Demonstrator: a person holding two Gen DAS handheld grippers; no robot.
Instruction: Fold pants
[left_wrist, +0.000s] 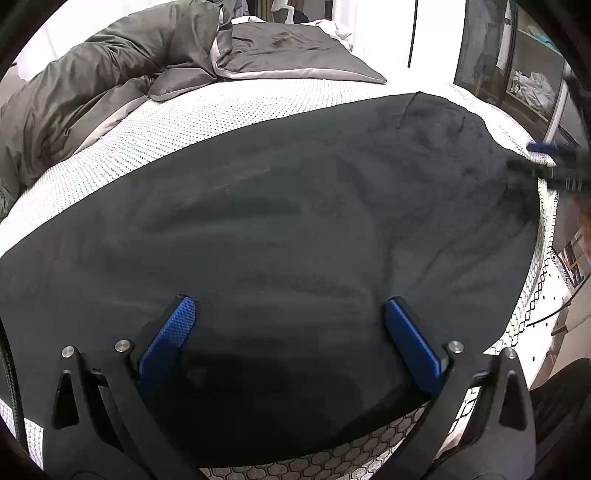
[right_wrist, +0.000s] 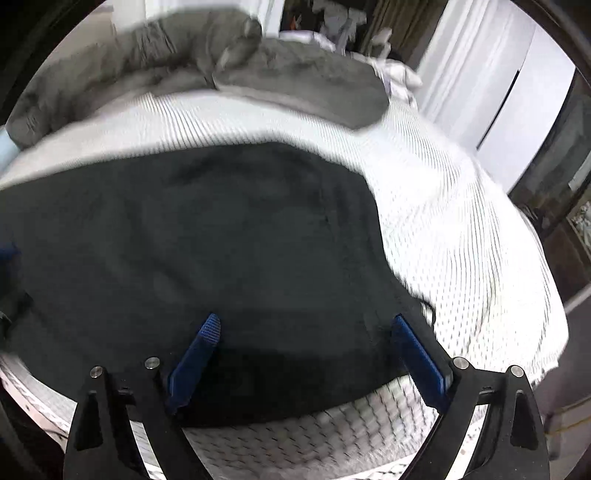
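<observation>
Black pants (left_wrist: 280, 221) lie spread flat across a white mattress (left_wrist: 207, 110); they also fill the right wrist view (right_wrist: 221, 236). My left gripper (left_wrist: 290, 306) is open and empty, its blue fingers (left_wrist: 173, 332) wide apart just above the near edge of the cloth. My right gripper (right_wrist: 306, 325) is open and empty over the pants' right end near the front edge. It also shows blurred at the far right of the left wrist view (left_wrist: 554, 162). The right wrist view is motion-blurred.
A grey duvet (left_wrist: 92, 88) and a grey pillow (left_wrist: 291, 51) lie at the back of the bed. The mattress side (left_wrist: 332, 461) has a hexagon pattern. Shelves and a glass cabinet (left_wrist: 524, 74) stand to the right. White curtains (right_wrist: 472, 74) hang behind.
</observation>
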